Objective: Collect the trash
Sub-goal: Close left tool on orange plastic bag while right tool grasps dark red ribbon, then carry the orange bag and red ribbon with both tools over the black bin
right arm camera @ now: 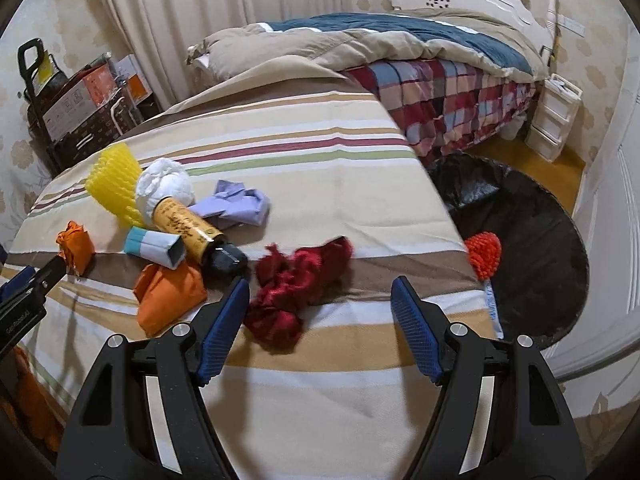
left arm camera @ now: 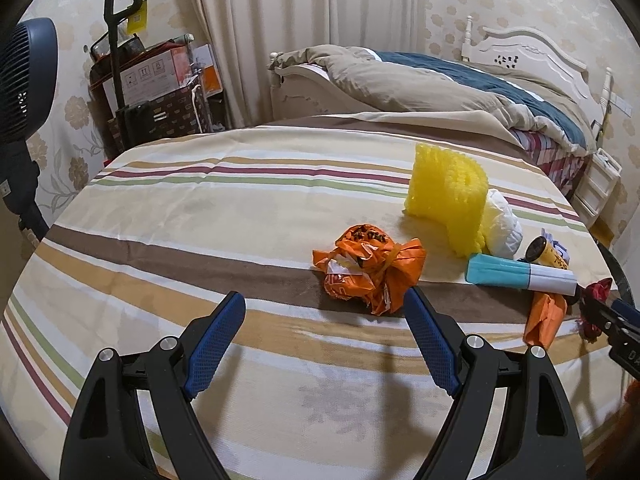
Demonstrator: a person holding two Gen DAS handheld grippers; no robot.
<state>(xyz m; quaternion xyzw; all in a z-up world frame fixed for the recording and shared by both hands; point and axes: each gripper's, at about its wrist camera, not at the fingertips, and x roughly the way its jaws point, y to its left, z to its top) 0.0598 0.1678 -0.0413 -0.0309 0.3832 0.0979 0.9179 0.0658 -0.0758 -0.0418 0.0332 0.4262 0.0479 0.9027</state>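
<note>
Trash lies on a striped tablecloth. In the left wrist view my left gripper is open, just short of a crumpled orange bag. Beyond it are yellow foam, a white wad, a teal-and-white box, a yellow tube and an orange wrapper. In the right wrist view my right gripper is open, with a dark red net between its fingertips. A lilac crumple lies further back. A black-lined bin holds an orange-red net.
A bed with a beige and blue quilt stands behind the table. A fan is at the left, and a trolley with boxes stands by the curtain. White drawers stand by the bed.
</note>
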